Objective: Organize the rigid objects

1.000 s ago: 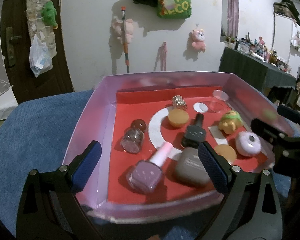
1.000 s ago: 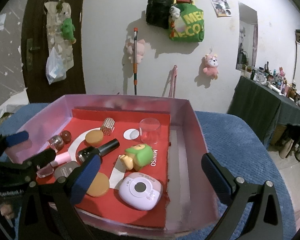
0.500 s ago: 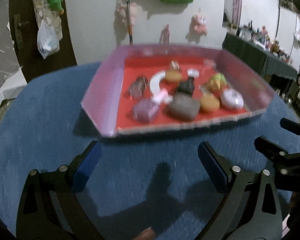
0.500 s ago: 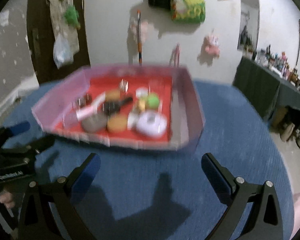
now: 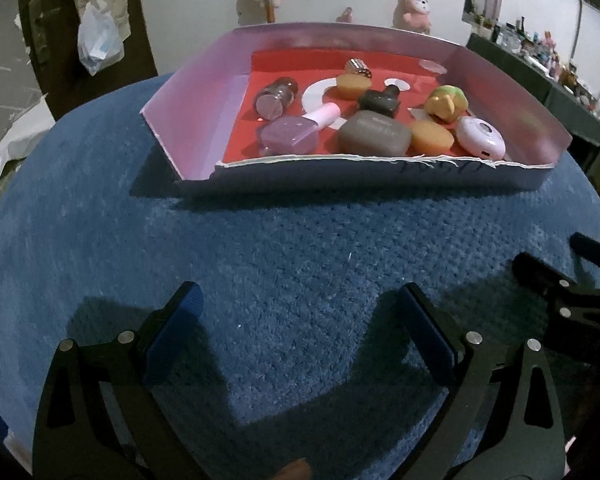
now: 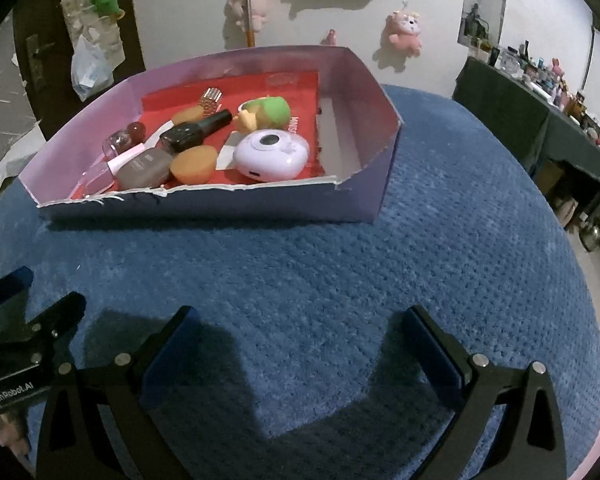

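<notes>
A blue textured mat (image 5: 300, 248) is spread under the pink tray (image 6: 376, 92), in which the small objects are gathered. Behind the tray, plush toys (image 6: 406, 30) are hung on a white wall. Nearer than the tray, the left gripper (image 5: 300, 320) and right gripper (image 6: 300, 340) are held released, empty.

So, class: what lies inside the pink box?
Inside the pink box: a red liner, nail polish bottles, orange sponges, a lilac gadget, a green-capped toy. Whatever sits beneath them is hidden.
</notes>
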